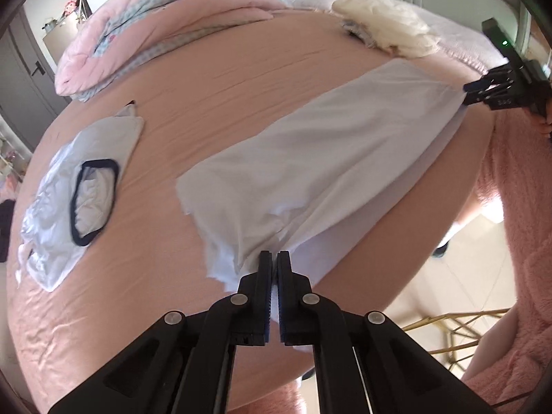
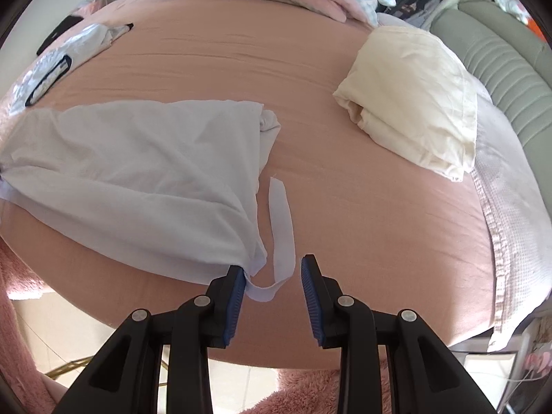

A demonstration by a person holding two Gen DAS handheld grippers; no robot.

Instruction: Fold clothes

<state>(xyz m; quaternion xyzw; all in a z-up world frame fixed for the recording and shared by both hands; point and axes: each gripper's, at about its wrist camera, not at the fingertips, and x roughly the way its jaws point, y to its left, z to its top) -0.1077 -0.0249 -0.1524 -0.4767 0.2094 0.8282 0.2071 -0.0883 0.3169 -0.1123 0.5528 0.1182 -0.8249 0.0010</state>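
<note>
Lengthwise along bed edge, pale garment (image 1: 310, 158), ends toward each gripper

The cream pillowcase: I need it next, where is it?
In the right wrist view, the folded cream pillowcase lies on the pink sheet, right of the white garment, near the headboard.

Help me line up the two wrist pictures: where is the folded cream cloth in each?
Left wrist view: the folded cream cloth lies top right of centre, at the far end of the bed.
Right wrist view: the folded cream cloth fills the upper right, near the grey headboard.
Shared landmark: the pale blue garment on the pink sheet.
</note>
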